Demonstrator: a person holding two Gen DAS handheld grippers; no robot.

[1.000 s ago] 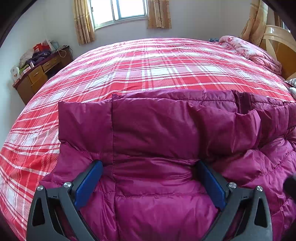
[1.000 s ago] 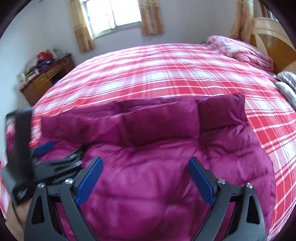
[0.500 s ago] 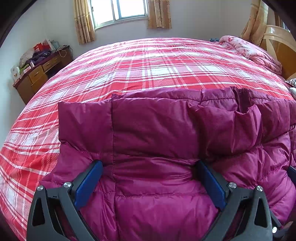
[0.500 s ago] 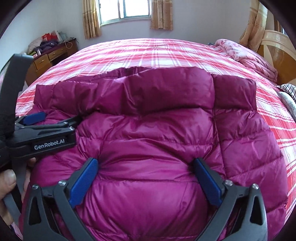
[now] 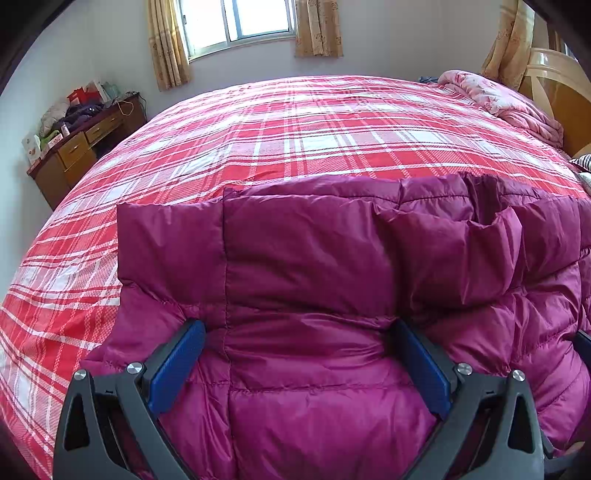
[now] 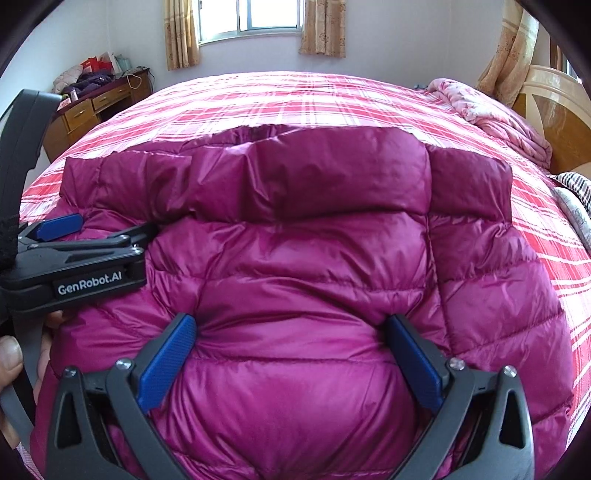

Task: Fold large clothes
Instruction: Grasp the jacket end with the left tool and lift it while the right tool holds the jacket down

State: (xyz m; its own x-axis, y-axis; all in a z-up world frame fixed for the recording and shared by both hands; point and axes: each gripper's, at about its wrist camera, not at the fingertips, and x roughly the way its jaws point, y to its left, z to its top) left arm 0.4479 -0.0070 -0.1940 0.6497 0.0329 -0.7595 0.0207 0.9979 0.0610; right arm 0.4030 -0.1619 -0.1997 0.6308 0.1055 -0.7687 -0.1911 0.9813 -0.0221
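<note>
Item: magenta quilted down jacket (image 6: 314,266), flat on red-white plaid bed (image 6: 295,107), far edge turned over

Right tool (image 6: 291,332): sunk onto padding, jaws just widened, wide, puffed cloth between, unpinched

Left tool (image 5: 295,332): unmoved, wide, pressing jacket

Judgement: both poised for next fold

jacket (image 6: 314,258) on bed (image 6: 295,107) | desk (image 6: 96,107) behind-left | blanket (image 6: 491,114) behind-right

Pale wall (image 5: 406,40) at far side carries a bright window (image 5: 236,18) flanked by patterned tan curtains (image 5: 168,44). Wooden desk (image 5: 81,147) at far left, top cluttered. Bed (image 5: 295,122) with red plaid cover fills the middle; pink quilt (image 5: 506,103) and wooden headboard (image 5: 557,92) at right.
</note>
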